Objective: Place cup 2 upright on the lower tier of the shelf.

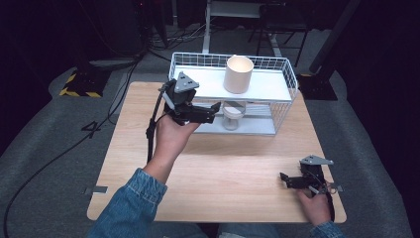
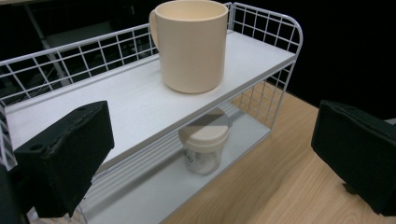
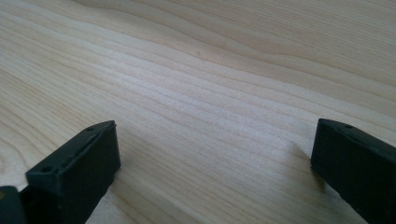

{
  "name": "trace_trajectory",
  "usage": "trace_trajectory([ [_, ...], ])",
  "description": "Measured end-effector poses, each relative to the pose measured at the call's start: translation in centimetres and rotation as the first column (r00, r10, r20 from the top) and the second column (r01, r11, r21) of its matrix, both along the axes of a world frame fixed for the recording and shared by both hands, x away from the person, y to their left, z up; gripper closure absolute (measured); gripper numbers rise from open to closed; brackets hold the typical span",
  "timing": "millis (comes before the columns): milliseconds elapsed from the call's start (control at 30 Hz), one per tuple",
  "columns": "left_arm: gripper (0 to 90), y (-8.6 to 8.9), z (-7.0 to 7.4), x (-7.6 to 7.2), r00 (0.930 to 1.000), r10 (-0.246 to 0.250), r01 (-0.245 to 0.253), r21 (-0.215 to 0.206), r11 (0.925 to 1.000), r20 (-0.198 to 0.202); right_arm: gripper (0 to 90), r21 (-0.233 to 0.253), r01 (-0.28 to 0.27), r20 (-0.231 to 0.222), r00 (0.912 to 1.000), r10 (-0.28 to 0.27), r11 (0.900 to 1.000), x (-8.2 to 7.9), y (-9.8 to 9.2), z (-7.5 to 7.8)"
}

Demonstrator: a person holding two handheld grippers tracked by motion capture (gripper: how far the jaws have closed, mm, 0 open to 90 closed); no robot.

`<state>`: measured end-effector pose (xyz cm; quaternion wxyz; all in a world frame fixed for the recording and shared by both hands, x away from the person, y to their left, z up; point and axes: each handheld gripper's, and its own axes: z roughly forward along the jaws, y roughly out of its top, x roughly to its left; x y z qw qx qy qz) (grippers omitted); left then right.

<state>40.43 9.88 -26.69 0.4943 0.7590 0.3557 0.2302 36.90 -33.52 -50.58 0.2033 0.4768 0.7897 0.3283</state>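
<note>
Wooden table bearing a two-tier wire shelf. Left gripper, jaws apart, is aimed at the lidded jar under the cream mug; the upper board could be struck. Right gripper is rested spread.

Bright overhead light on the table (dark, murky surroundings).

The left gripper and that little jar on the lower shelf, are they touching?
Apart. In the left gripper view, the left gripper has its jaws spread wide, and the jar sits farther back under the upper shelf, with a clear gap.
</note>
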Motion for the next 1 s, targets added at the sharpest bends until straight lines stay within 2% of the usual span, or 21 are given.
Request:
trace_trajectory([
  [233, 0.0, 1.8, -1.1, -1.5, 0.9998, 0.018, -0.018, 0.020, 0.9996, 0.005, 1.5, -0.001, 0.000, 0.000, 1.0000, 0.000, 1.000, 0.0, 0.0, 0.0],
  [533, 0.0, 4.2, -3.5, -3.5, 0.9990, 0.038, -0.039, 0.028, 0.9989, 0.024, 1.5, 0.000, 0.000, 0.000, 1.0000, 0.000, 1.000, 0.0, 0.0, 0.0],
  [767, 0.0, 5.8, -5.6, -5.0, 0.9985, 0.039, -0.043, 0.094, 0.9947, 0.039, 1.5, 0.001, 0.000, 0.000, 1.0000, 0.000, 1.000, 0.0, 0.0, 0.0],
  [867, 0.0, 6.6, -6.5, -5.6, 0.9985, 0.046, -0.048, 0.085, 0.9952, 0.031, 1.5, 0.000, 0.000, 0.000, 1.0000, 0.000, 1.000, 0.0, 0.0, 0.0],
  [1000, 0.0, 7.7, -7.8, -6.1, 0.9984, 0.056, -0.057, 0.050, 0.9971, 0.011, 1.5, 0.001, 0.000, 0.000, 1.0000, 0.000, 1.000, 0.0, 0.0, 0.0],
])
